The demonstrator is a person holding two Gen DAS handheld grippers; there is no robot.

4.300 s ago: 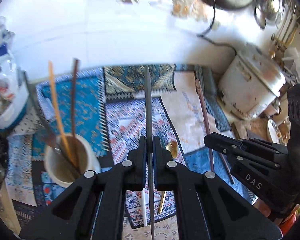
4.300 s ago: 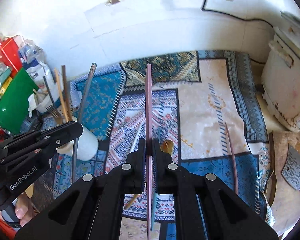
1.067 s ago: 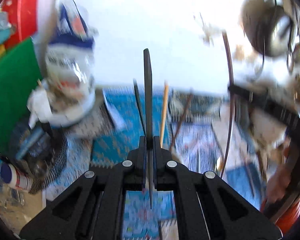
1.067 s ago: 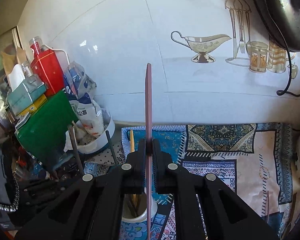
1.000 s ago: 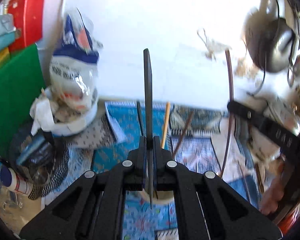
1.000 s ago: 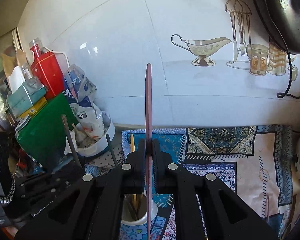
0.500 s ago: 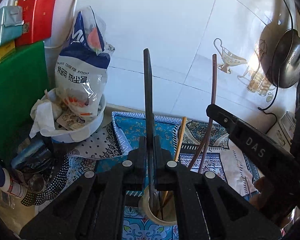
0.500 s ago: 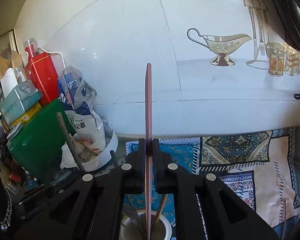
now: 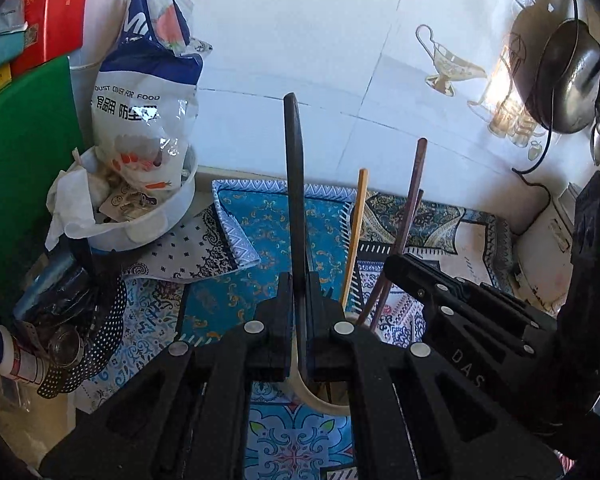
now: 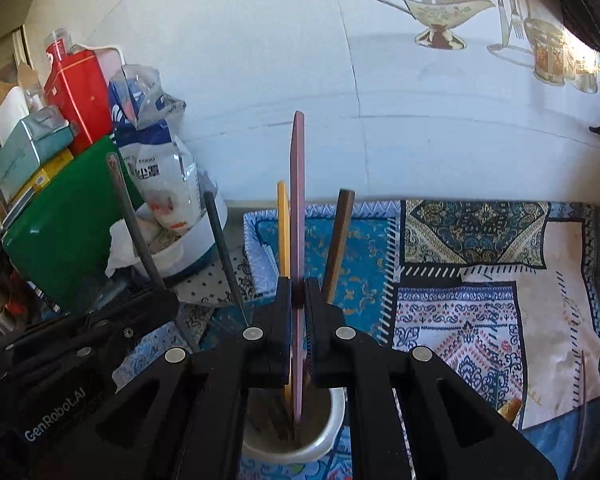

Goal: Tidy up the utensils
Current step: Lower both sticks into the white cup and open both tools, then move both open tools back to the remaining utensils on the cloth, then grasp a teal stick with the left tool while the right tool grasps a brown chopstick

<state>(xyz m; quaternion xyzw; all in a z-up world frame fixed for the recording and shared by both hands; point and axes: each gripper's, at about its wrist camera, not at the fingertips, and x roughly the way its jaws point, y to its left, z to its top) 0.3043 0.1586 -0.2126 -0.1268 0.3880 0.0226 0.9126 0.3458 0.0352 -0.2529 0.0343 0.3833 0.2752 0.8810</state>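
My left gripper is shut on a dark grey chopstick, held upright over the white cup. My right gripper is shut on a pink chopstick whose lower end is inside the same cup. The cup holds a yellow chopstick, a brown chopstick and a dark utensil handle. In the left wrist view the right gripper is at the right with the pink chopstick rising from it. In the right wrist view the left gripper is at the lower left.
A patterned cloth covers the counter, with a loose chopstick and a gold spoon at the right. A white bowl with a food-cover bag, a green board and a red tin stand at the left. A tiled wall is behind.
Both grippers have moved left from the cloth to above the cup and tilted upright. Over the last half second both chopsticks have dropped toward the cup, the pink one into it.
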